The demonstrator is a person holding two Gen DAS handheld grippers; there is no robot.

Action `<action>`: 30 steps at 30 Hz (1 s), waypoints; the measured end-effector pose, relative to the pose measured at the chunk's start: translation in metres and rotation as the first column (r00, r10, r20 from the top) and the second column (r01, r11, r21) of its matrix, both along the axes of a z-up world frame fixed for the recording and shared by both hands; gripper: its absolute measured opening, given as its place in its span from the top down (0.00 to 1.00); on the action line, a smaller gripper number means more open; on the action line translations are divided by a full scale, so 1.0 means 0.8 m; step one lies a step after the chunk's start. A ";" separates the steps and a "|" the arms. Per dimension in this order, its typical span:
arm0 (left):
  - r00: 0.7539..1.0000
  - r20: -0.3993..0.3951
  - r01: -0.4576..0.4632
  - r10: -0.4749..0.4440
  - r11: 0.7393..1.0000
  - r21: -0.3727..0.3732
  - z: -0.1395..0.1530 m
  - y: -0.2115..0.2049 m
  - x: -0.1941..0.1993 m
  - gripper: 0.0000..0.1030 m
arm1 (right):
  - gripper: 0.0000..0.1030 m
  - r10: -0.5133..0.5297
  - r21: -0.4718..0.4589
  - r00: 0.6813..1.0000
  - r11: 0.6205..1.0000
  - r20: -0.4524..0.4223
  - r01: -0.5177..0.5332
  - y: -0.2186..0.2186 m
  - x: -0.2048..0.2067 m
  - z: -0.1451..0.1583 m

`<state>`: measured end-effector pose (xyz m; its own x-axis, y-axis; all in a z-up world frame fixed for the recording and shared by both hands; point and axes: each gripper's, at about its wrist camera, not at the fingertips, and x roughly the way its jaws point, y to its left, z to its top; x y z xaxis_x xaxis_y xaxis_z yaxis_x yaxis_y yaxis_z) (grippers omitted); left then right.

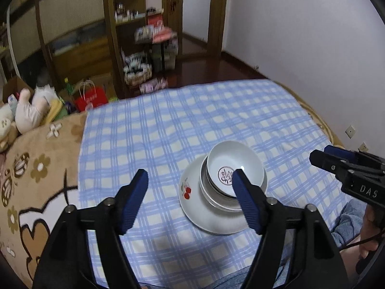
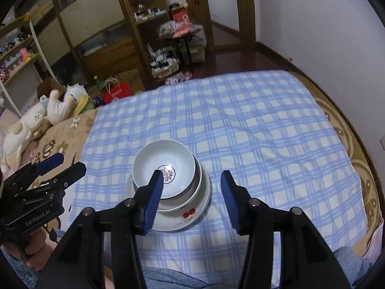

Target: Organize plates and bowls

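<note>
A white bowl (image 1: 234,163) with a dark round mark inside sits on top of a stack: a metal bowl and a smaller white dish under it, all on a white plate (image 1: 192,207) with red cherries. The stack rests on a blue checked cloth (image 1: 168,125). My left gripper (image 1: 190,175) is open and empty, raised above and just left of the stack. My right gripper (image 2: 192,178) is open and empty, raised above the stack; the bowl (image 2: 156,159) lies ahead to the left, on the cherry plate (image 2: 195,213). Each gripper shows in the other's view, the right (image 1: 336,159) and the left (image 2: 62,163).
The cloth (image 2: 240,120) covers a bed with a brown cartoon blanket (image 1: 36,180) on the left. Plush toys (image 2: 36,118) lie at the bed's left edge. Wooden shelves (image 1: 125,24), a red bag (image 1: 90,97) and clutter stand beyond. A white wall (image 1: 300,36) is on the right.
</note>
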<state>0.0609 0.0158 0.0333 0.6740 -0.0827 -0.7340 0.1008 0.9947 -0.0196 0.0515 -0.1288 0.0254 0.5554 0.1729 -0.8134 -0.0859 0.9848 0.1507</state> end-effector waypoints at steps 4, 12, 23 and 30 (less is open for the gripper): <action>0.997 0.073 -0.007 0.005 0.999 0.031 0.020 -0.005 -0.026 0.13 | 0.33 0.001 0.003 0.998 1.000 0.061 -0.002 -0.011 -0.025 0.018; 0.973 0.230 -0.029 0.011 0.997 0.077 0.048 -0.012 -0.074 0.03 | 0.15 -0.005 -0.034 0.977 0.999 0.212 0.013 -0.025 -0.074 0.041; 0.943 0.331 -0.057 0.030 0.996 0.073 0.026 -0.022 -0.096 0.03 | 0.00 -0.034 -0.064 0.924 0.996 0.381 0.063 -0.037 -0.108 0.041; 0.951 0.306 -0.055 0.053 0.998 0.001 -0.003 -0.007 -0.090 0.03 | 0.00 -0.098 -0.070 0.922 0.989 0.374 0.133 -0.052 -0.097 0.021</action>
<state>-0.0109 0.0104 0.0305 0.8693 -0.0343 -0.4930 0.0467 0.9988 0.0128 -0.0261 -0.1701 0.0425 0.8307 0.0237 -0.5563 -0.0029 0.9993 0.0381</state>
